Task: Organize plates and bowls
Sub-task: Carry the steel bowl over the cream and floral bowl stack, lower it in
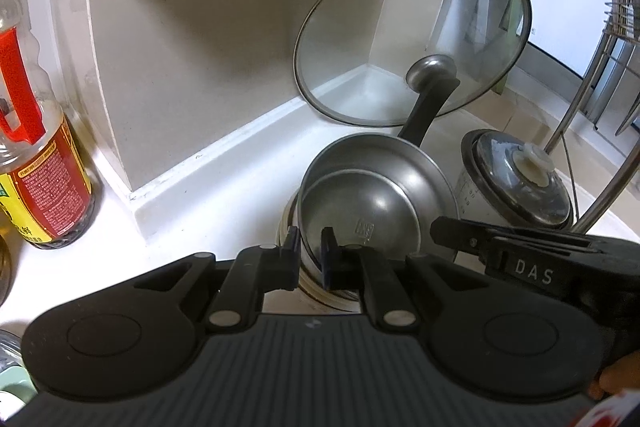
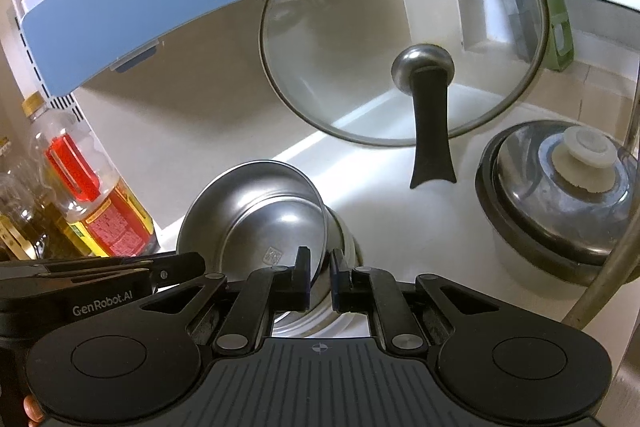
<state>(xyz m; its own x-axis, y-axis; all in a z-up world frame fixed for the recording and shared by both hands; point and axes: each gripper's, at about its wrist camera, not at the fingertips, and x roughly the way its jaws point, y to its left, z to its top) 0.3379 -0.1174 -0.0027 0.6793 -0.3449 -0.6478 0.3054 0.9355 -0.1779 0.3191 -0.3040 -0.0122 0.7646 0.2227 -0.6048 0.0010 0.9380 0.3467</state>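
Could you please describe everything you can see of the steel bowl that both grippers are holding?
The steel bowl is round, shiny stainless metal with a small stamped mark inside. It is tilted up on edge, its hollow facing the cameras, above a stack of dishes on the white counter. The left gripper and the right gripper each pinch its rim. The glass lid stands behind, apart.
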